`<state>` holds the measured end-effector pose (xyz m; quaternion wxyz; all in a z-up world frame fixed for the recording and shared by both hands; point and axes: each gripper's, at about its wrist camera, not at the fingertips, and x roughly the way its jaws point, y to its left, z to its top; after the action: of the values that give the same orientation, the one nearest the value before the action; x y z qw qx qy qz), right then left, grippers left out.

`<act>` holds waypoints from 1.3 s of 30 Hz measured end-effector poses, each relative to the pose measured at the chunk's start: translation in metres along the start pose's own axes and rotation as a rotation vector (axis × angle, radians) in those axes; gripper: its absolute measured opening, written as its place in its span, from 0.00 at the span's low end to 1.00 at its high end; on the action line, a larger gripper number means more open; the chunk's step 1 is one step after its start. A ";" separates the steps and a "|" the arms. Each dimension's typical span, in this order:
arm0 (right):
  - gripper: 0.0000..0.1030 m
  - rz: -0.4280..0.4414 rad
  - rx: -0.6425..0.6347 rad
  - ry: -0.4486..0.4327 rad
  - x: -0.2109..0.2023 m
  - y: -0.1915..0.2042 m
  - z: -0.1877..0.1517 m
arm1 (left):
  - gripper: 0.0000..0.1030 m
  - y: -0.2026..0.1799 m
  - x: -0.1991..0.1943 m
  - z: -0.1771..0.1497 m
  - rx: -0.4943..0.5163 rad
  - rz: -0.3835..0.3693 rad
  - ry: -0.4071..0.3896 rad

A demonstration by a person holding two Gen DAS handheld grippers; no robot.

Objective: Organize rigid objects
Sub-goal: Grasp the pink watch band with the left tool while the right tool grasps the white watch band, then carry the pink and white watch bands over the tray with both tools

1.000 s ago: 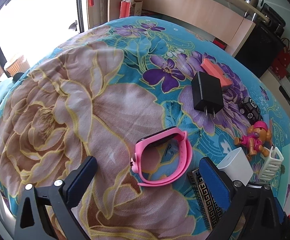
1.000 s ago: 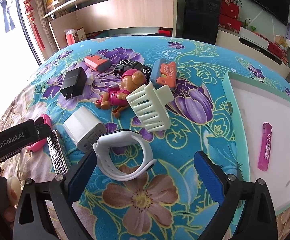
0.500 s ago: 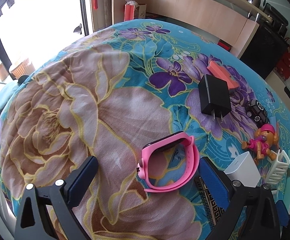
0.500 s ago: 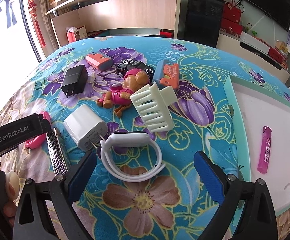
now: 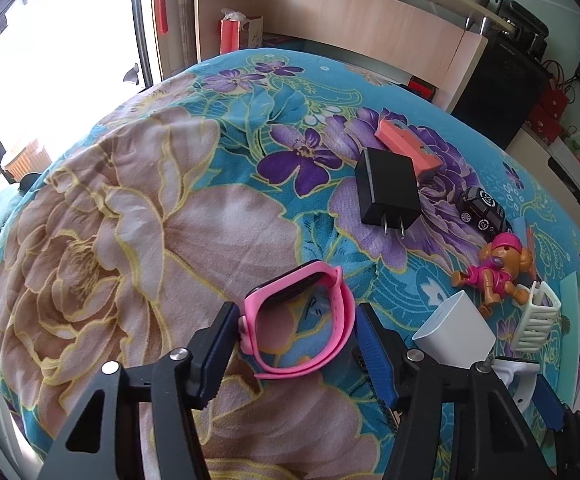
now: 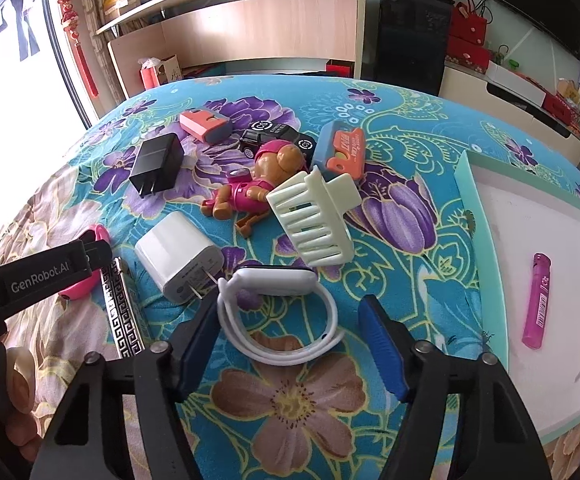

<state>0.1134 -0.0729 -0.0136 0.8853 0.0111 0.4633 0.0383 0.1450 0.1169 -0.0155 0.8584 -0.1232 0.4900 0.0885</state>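
Closing in over the last half second, the left gripper (image 5: 296, 344) now has its blue fingers (image 5: 372, 354) pressed against both sides of the pink watch (image 5: 300, 320), which lies on the flowered cloth (image 5: 149, 220) of the desk; a second ago those fingers stood wide apart with the watch loose between them. The right gripper (image 6: 287, 344) has narrowed in the same way around the white watch (image 6: 279, 316): its left finger (image 6: 195, 340) touches the strap, while the right finger stands just clear of the loop, so the grasp is not yet complete. Both grippers point steeply down at the cloth, and neither has shifted noticeably since the earlier pictures. A person's hand (image 6: 5, 392) shows at the lower left of the right wrist view, behind the left gripper's black body. Just beyond the white watch lie a white charger (image 6: 177, 260) and a cream comb (image 6: 314, 220), then a toy dog (image 6: 257, 184), a black charger (image 6: 155, 164) and a black toy car (image 6: 273, 136). To the right, a tray (image 6: 470, 220) holds a purple lighter (image 6: 538, 300).
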 end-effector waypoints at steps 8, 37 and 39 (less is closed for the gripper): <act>0.55 0.013 0.003 -0.009 -0.004 0.000 0.000 | 0.60 0.003 -0.009 0.000 -0.013 -0.005 -0.024; 0.55 -0.096 0.224 -0.153 -0.057 -0.097 0.015 | 0.60 -0.101 -0.068 -0.013 0.221 -0.144 -0.140; 0.55 -0.107 0.243 -0.159 -0.060 -0.108 0.014 | 0.60 -0.115 -0.071 -0.018 0.257 -0.156 -0.142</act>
<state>0.0973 -0.1848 0.0379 0.9121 0.0965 0.3930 -0.0662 0.1262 -0.0004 0.0512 0.9038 -0.0434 0.4244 -0.0332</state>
